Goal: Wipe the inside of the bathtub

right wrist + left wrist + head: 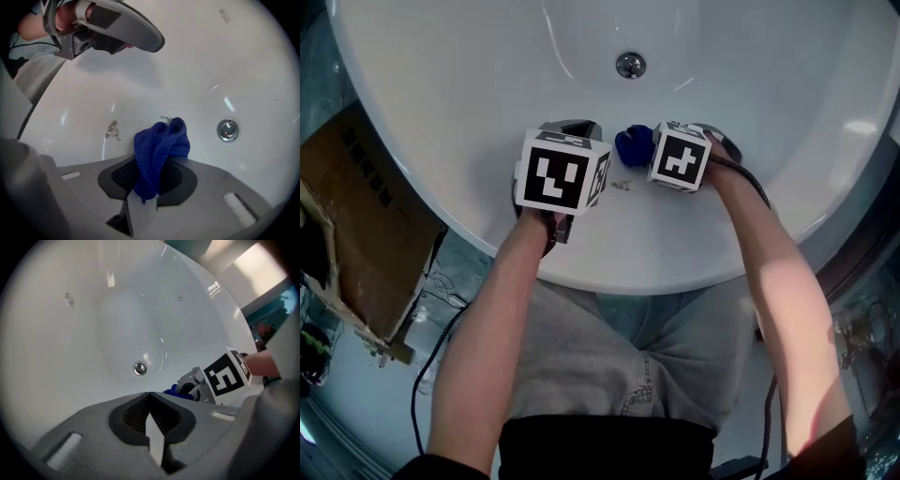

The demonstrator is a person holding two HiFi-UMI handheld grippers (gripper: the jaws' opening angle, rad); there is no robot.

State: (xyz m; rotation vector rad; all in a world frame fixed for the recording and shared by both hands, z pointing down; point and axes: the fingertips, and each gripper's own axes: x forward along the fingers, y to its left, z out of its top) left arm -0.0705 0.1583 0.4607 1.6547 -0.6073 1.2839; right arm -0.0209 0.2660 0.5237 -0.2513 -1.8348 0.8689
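Fingers (pixel 206 187) of the right gripper (pixel 152 159) clamp a crumpled dark-blue cloth (pixel 161 143) inside the glossy white bathtub (pixel 450 84), with a brownish smudge (pixel 112 130) just to their left and the round chrome drain (pixel 228 130) to their right. Left gripper (pixel 150 394) fingers are pressed together, holding nothing, beside the cloth.

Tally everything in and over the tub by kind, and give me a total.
Grippers: 2, the left gripper shut and empty, the right gripper shut on the cloth
Blue cloth: 1
Tub: 1
Drain: 1
Smudge: 1
Total: 6
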